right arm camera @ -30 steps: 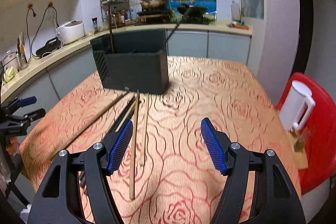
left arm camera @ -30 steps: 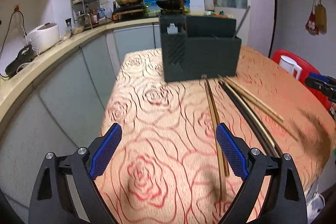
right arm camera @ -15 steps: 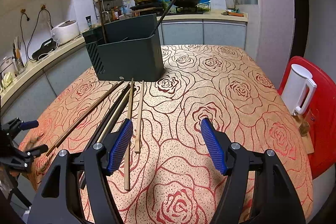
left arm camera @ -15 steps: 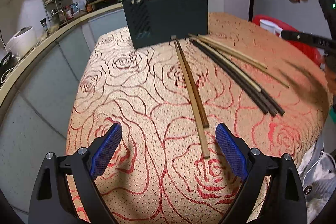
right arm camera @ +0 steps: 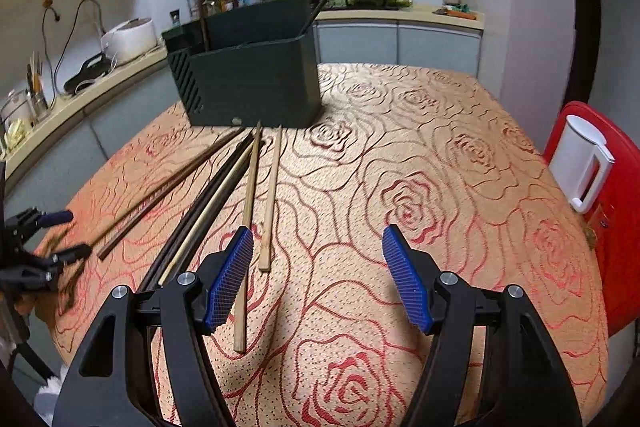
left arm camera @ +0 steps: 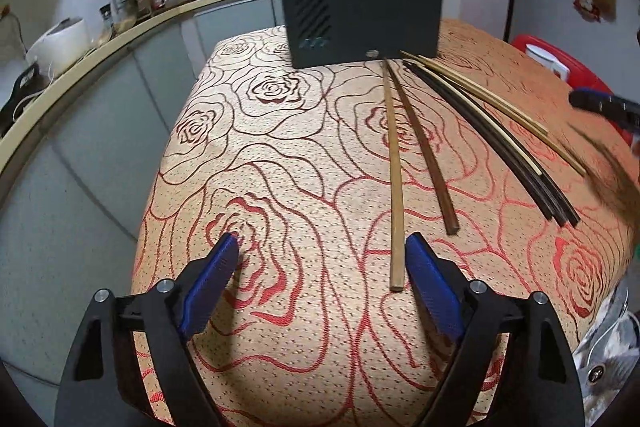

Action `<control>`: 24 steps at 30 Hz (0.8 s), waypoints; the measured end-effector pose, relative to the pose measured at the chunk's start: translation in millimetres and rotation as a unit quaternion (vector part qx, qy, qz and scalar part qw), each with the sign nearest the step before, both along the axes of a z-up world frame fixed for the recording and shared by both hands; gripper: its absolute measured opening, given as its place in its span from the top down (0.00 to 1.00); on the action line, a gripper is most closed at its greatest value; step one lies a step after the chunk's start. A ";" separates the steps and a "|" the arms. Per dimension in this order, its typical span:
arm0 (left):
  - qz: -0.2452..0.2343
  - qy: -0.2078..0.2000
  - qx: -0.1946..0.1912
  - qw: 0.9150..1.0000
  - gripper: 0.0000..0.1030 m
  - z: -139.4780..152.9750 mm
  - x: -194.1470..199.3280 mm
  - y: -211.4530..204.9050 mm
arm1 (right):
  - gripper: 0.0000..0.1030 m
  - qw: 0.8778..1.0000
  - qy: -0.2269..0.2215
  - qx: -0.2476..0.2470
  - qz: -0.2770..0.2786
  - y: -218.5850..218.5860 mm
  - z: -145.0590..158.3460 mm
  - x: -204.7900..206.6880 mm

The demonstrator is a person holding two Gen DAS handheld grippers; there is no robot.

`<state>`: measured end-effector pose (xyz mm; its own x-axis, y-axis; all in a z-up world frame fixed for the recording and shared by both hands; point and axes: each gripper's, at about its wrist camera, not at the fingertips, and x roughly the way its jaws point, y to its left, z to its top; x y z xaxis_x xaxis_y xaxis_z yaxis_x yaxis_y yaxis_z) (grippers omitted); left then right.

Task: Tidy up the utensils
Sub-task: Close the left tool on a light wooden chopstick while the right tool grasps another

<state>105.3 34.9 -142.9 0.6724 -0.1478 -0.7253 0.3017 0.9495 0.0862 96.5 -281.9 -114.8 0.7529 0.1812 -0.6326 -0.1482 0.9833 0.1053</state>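
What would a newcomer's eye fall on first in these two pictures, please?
Probably the chopsticks, fanned out on the rose-patterned tablecloth with their tips toward the dark holder at the table's far end. Next, the red chair at the right table edge, with a white jug on it.

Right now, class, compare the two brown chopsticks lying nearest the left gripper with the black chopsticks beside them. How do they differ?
The brown chopsticks are light wood; the black chopsticks are dark. The brown pair splays apart toward the near ends, while the black ones lie bunched together. Both lie flat on the rose-patterned tablecloth, far ends toward the dark utensil holder.
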 end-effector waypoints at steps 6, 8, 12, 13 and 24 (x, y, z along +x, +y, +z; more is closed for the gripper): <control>0.003 0.000 -0.009 1.000 0.22 -1.3 0.6 0.1 | 0.51 0.999 0.012 -0.028 0.039 20.2 -9.4 8.5; 0.002 0.000 -0.011 1.000 0.25 -1.3 0.1 -0.9 | 0.57 0.998 0.015 -0.040 0.044 25.2 -12.2 12.5; -0.004 0.000 -0.018 1.000 0.32 -1.0 -1.3 -4.2 | 0.65 0.997 0.027 -0.046 0.052 30.0 -16.3 19.7; -0.006 0.000 -0.019 1.000 0.34 -1.0 -1.6 -4.3 | 0.67 0.997 0.030 -0.046 0.055 31.4 -17.2 21.2; -0.002 0.001 -0.025 1.000 0.40 -0.4 -1.5 -4.8 | 0.75 0.996 0.048 -0.057 0.050 31.1 -25.6 25.0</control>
